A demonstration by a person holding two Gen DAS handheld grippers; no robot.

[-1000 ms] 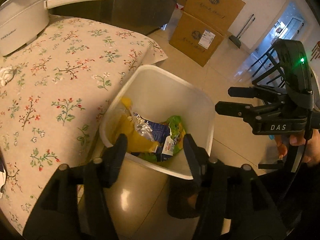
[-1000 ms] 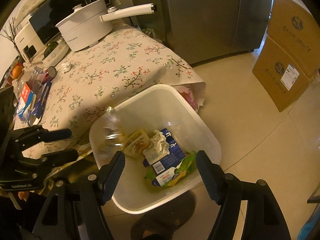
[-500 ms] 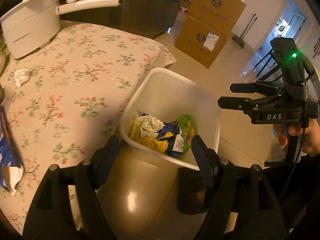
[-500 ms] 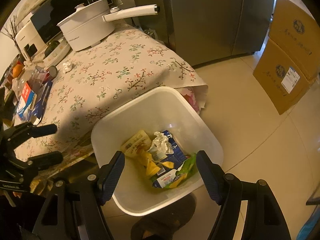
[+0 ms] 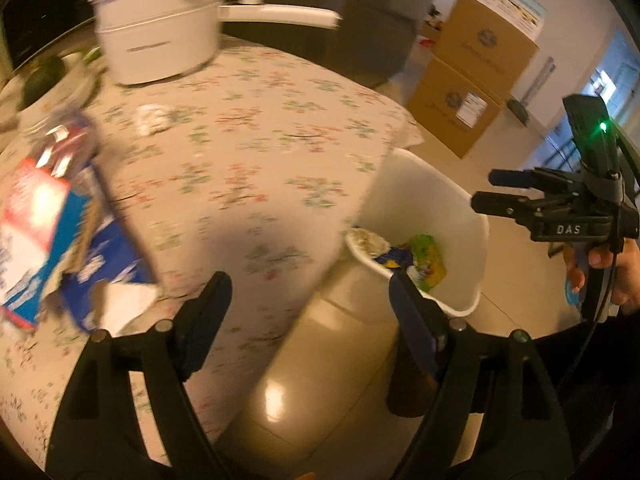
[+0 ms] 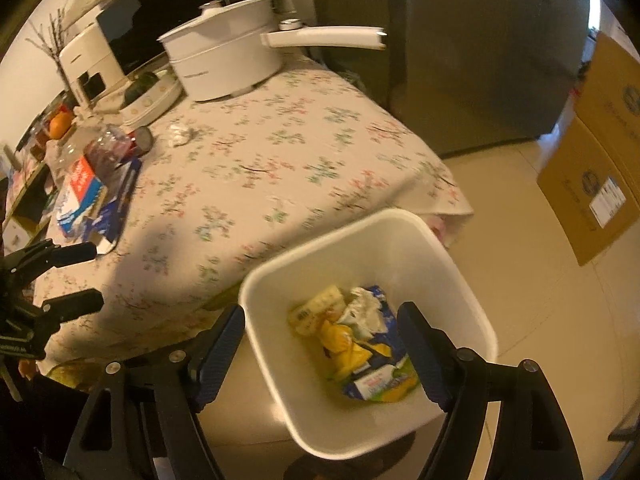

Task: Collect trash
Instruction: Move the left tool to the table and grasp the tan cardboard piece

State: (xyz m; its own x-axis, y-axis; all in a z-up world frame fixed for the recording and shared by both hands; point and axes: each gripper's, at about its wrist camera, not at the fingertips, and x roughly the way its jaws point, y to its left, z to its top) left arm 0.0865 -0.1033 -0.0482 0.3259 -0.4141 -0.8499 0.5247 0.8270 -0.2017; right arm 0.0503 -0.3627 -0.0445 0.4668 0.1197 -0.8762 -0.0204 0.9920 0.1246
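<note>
Left wrist view: left gripper [image 5: 308,300] at bottom centre, jaws spread wide, nothing between them. It hangs over the edge of the floral tablecloth [image 5: 256,160], which fills the middle of the frame. White trash bin [image 5: 432,200] stands on the floor at centre right, just beside the cloth's edge; wrappers [image 5: 416,256] lie inside it. Blue and red carton [image 5: 44,232] lies at left on the cloth, blurred. Crumpled tissue [image 5: 150,118] sits on the cloth at upper left, near the white pot [image 5: 160,20] at top. Right gripper [image 5: 496,190] at right edge, jaws apart, empty, held above the bin's far side. Cardboard boxes [image 5: 472,76] stacked at upper right.

Right wrist view: right gripper [image 6: 320,352] at bottom, jaws wide open, empty, over the bin [image 6: 360,236] at lower centre. Wrappers [image 6: 360,336] and a white wad lie on its bottom. Tablecloth [image 6: 280,160] fills the middle; tissue [image 6: 180,134] at upper left of it, carton [image 6: 86,192] at left, pot [image 6: 228,56] at top. Left gripper [image 6: 80,276] at left edge, jaws apart.
</note>
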